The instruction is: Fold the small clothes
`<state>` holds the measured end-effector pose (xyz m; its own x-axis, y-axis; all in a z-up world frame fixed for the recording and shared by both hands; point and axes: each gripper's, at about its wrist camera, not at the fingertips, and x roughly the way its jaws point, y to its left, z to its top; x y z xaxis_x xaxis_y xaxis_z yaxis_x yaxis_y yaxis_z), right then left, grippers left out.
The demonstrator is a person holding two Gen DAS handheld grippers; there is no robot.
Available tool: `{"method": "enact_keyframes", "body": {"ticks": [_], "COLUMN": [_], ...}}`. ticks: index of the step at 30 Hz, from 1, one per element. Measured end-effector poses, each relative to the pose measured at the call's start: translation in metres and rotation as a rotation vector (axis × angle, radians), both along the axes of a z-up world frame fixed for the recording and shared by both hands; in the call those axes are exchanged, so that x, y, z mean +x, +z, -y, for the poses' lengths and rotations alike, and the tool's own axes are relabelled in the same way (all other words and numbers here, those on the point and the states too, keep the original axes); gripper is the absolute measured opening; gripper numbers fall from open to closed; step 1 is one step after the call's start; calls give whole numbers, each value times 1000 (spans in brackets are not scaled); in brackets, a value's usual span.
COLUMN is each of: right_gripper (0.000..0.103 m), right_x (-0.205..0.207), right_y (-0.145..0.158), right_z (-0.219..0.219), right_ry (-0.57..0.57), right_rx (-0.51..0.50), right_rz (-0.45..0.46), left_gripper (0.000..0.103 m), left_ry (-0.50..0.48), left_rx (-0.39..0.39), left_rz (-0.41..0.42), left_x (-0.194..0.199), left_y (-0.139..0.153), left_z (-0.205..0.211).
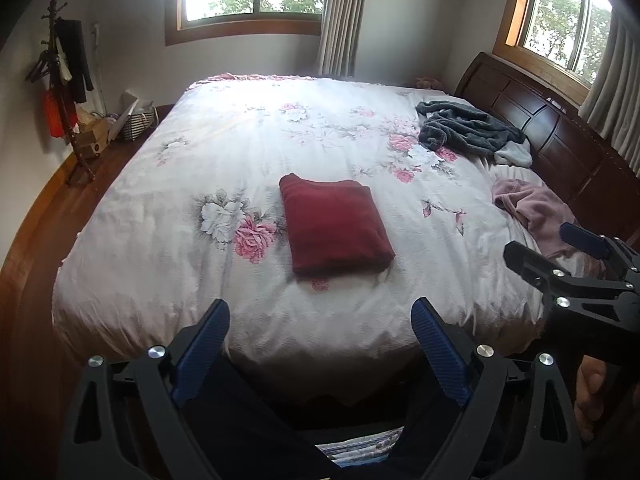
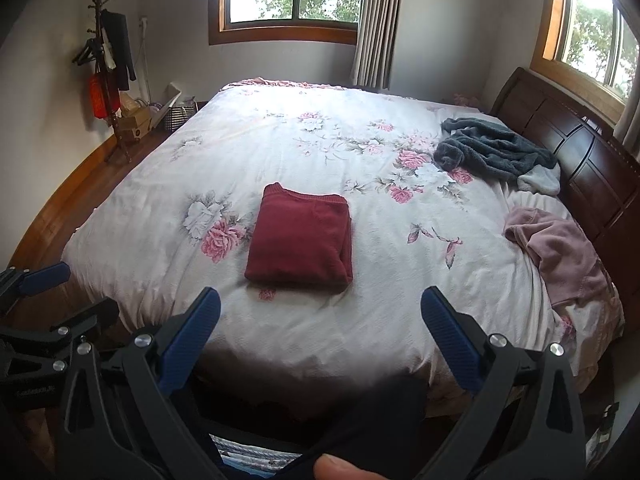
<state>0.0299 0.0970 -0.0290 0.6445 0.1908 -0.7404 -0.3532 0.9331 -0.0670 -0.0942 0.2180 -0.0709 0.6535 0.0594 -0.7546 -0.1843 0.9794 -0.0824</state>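
Note:
A dark red garment [image 1: 336, 226] [image 2: 302, 238] lies folded into a neat rectangle on the middle of the floral bed cover [image 1: 240, 152] [image 2: 260, 148]. My left gripper [image 1: 320, 312] is open, held back above the bed's near edge with nothing between its fingers. My right gripper [image 2: 320, 300] is open too, empty, at the same near edge; it also shows at the right of the left wrist view [image 1: 536, 244]. A crumpled pink garment [image 1: 536, 212] [image 2: 560, 248] lies at the bed's right side. A rumpled grey garment [image 1: 468, 128] [image 2: 492, 148] lies near the headboard.
A dark wooden headboard [image 1: 560, 132] [image 2: 580, 148] runs along the right. A coat stand [image 1: 64, 80] [image 2: 108, 60] with hanging items and a basket [image 1: 138, 120] [image 2: 178, 114] stand at the far left on the wooden floor. A fingertip [image 2: 344, 468] shows at the bottom edge.

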Motion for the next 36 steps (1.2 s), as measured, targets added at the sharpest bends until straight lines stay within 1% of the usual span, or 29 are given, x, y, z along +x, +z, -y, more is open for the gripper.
{"method": "enact_keyframes", "body": {"ticks": [6,18,26,36], "right_gripper": [100,100,100,100], "right_x": [7,15,15,15], "right_y": [-2,4,5,8], "right_z": [-1,2,1,-1], "right_ry": [1,-2,1,0], "right_rx": [8,15,44,36], "right_rz": [-18,-8,-14,5], "left_gripper": [92,92,92,92], "left_ry": [-7,-22,-23,-10], "left_rx": [-8,-3,-11,-12], "left_rz": [1,20,17,23], "left_x": [3,9,9,10], "left_y": [0,7,7,9], "left_z": [0,0,0,-3]}}
